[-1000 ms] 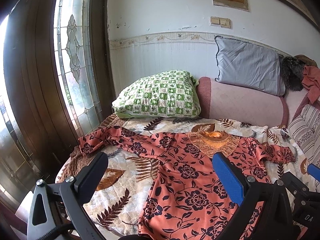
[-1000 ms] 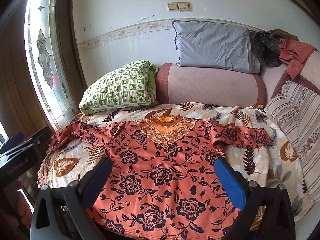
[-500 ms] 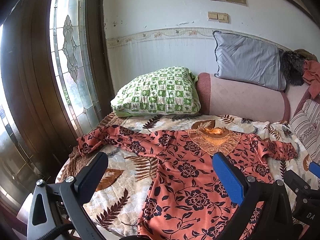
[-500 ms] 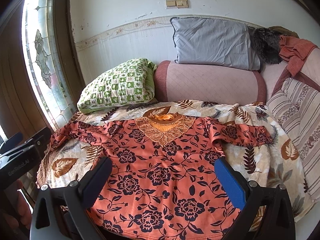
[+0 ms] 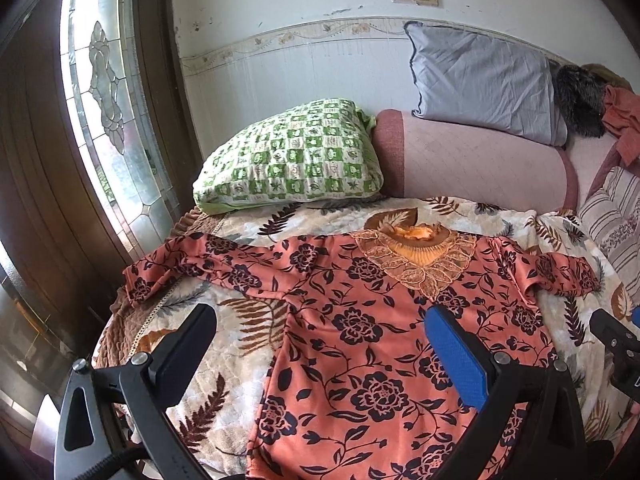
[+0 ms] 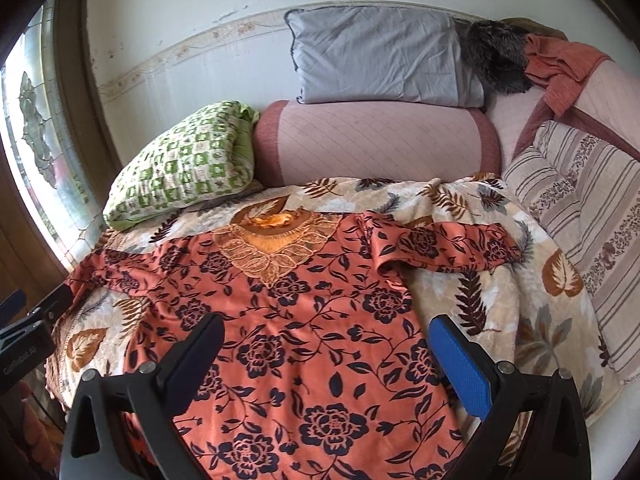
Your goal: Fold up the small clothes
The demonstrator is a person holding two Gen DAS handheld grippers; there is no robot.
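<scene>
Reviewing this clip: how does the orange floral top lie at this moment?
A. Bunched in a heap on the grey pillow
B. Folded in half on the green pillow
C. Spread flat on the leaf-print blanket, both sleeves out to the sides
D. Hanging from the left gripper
C: the orange floral top lies spread open on the leaf-print blanket with a sleeve out to each side, while the left gripper and the right gripper are both open and hold nothing.

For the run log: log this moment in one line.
floral blouse flat on leaf-print blanket | left claw open | right claw open | unfolded
</scene>
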